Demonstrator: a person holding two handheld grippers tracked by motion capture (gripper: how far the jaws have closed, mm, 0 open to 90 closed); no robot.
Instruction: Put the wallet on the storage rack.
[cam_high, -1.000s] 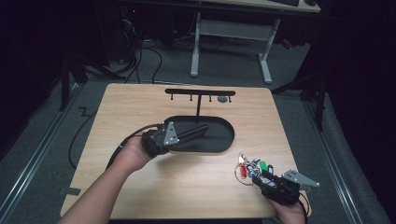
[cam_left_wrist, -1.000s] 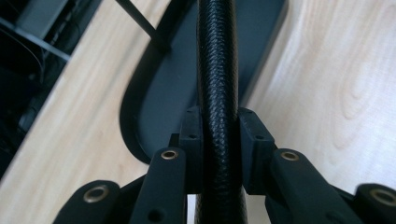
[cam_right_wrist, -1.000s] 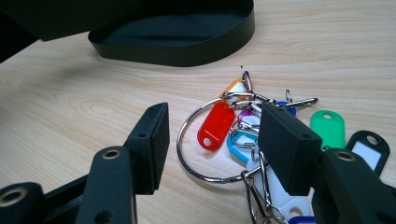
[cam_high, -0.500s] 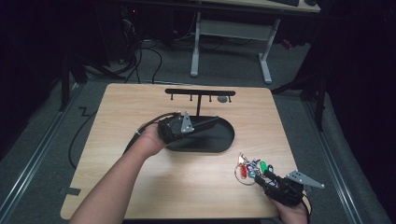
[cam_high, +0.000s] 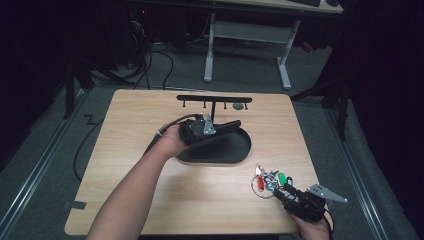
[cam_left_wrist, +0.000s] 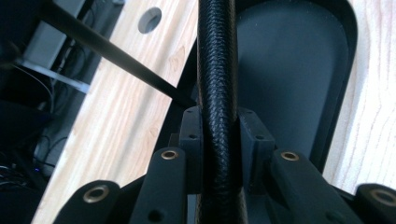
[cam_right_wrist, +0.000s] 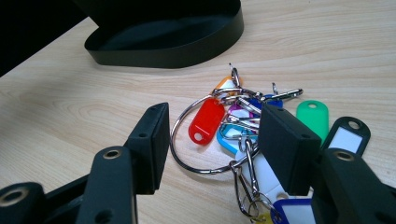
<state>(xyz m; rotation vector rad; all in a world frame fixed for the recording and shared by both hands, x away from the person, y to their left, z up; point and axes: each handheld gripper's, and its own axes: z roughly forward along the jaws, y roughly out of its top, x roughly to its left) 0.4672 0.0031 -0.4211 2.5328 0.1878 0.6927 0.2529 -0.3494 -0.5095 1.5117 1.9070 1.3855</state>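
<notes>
Nearest to me, at the right near corner of the table, I am holding my right gripper low over the bunch of keys, its jaws standing wide with nothing pressed between them; the big ring and the red tag are lying flat on the wood in the gap, and the green tag is sitting just past the right jaw. Farther off, around the middle of the table, I am gripping the stand's black textured post with my left gripper, the jaws drawn in narrow and pressing on it from both sides, over the dark oval tray. The post's hook bar is running across the far side of the table.

What I am worrying about: the keys are a loose tangle of clips and tags, so if I am closing on the ring from this flat angle the jaws may be pinching a tag alone, or pushing the whole bunch away across the wood. The ring is thin and lying flush, so it could be slipping out. At the far end, my hold on the round post could be twisting, and the stand tipping, if I am leaning on it while the other hand is bringing the keys up to a hook
</notes>
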